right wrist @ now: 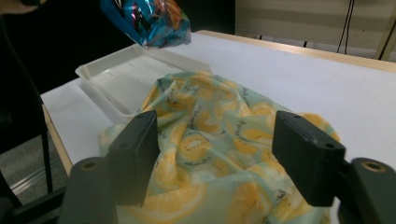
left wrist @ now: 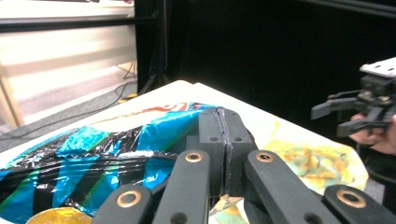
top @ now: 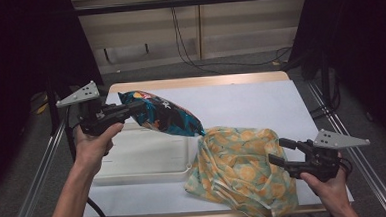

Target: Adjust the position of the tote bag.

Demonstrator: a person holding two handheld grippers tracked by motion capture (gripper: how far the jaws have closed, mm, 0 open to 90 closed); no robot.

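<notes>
The light, crinkly, slippery snack bag [top: 161,113] is pinched by its edge seam in the closed left gripper [top: 131,110] above the white tray [top: 148,161], while the right gripper [top: 282,152] is held wide open and empty beside the soft fabric bag [top: 244,171].

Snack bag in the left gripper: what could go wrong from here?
1. The left gripper is shut on one end of the snack bag, so the rest hangs unsupported above the white tray; the slick foil might slip out.
2. The bag's far end sits close to the orange-print cloth bag and may snag it.
3. The right gripper stands open beside the cloth, not holding it, so the cloth may shift if bumped.
</notes>
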